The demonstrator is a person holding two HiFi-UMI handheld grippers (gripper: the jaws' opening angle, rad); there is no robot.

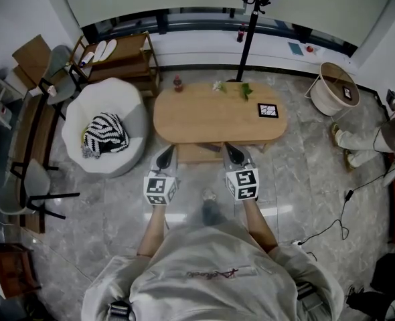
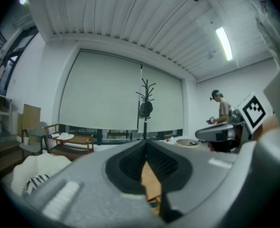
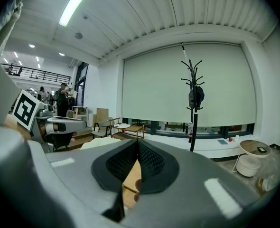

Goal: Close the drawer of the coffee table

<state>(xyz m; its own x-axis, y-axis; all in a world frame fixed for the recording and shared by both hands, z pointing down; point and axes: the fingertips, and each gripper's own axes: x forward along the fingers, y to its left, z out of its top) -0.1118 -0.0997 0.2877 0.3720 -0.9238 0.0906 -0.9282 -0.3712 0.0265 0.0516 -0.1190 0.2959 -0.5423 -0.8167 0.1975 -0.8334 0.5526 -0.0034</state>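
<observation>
1. The drawer [image 1: 199,154] juts a little way out from under the near edge of the oval worktop [image 1: 204,116], straight ahead of you. What shows of it is a plain, flat rectangle of pale wood.
2. The worktop is smooth light wood with rounded ends. It carries a square black-and-white card [image 1: 268,110] and small green sprigs [image 1: 246,91], and it stands on a glossy grey stone floor [image 1: 298,179].
3. Your left gripper [image 1: 167,154] and right gripper [image 1: 232,151] flank the drawer, one near each end, with their noses pointing at the worktop's edge. From above you cannot tell whether either one touches the wood.
4. In the left gripper view, the left gripper [image 2: 144,142] has its jaws pressed together at the tips and holds nothing. The jaws have a ribbed black lining, and a sliver of pale wood shows through the gap below the tips.
5. In the right gripper view, the right gripper [image 3: 138,141] looks the same. Its tips meet, nothing is pinched, and wood shows beyond.
</observation>
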